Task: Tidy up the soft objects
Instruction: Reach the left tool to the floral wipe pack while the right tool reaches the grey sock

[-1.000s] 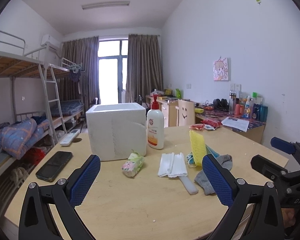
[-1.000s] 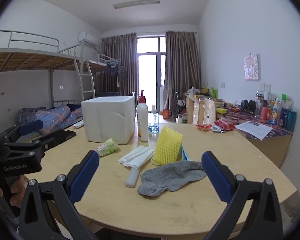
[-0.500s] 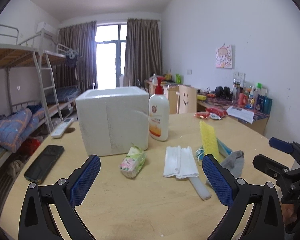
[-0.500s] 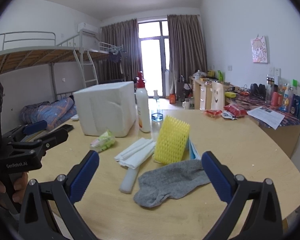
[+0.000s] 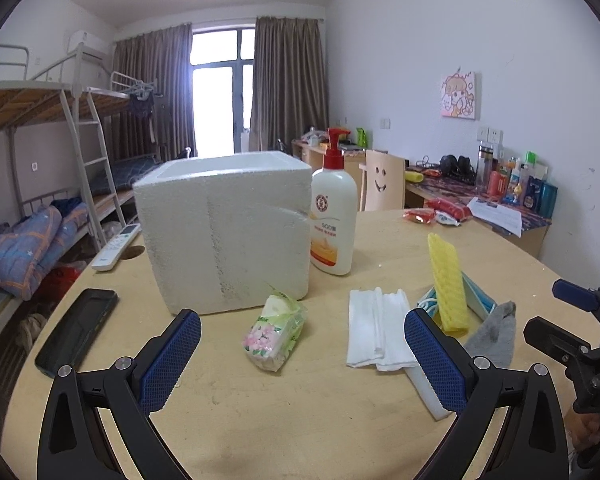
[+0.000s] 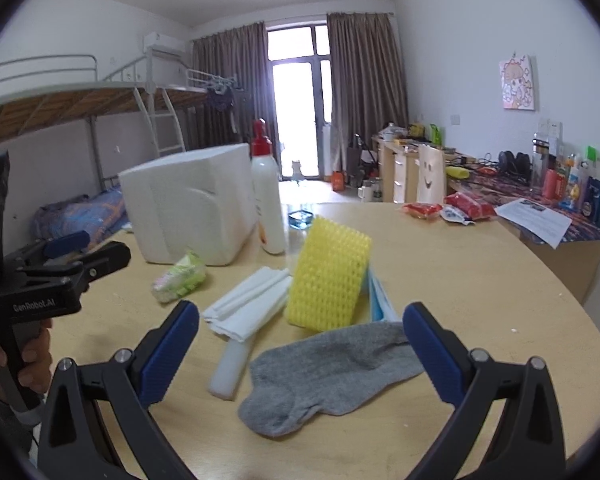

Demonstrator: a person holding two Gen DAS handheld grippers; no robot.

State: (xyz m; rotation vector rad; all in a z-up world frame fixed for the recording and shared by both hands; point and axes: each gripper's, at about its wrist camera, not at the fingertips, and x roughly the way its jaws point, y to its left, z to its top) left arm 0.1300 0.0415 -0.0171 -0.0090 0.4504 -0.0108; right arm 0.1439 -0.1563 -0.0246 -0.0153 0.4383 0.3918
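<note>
- left gripper: fingers spread wide, nothing between them, hovering over the round wooden table in front of the foam box
- right gripper: fingers also spread wide and empty, above the grey sock, not touching it
- foam box: white, open top, on the table; used as landmark for everything below
- tissue pack: green floral wrapper, lying just in front of the box's near right corner
- lotion bottle: red pump, upright, right beside the box, touching or nearly so, can't tell which
- folded white cloth: flat on the table, right of the box and in front of the bottle, partly over a white foam strip
- yellow sponge: tilted up on edge, further right of the box, leaning on blue face masks
- grey sock: flat, farthest right of the box and nearest the table edge, just in front of the sponge
- black phone and white remote: on the table left of the box
- a hand holds the left gripper's handle, seen in right wrist view
</note>
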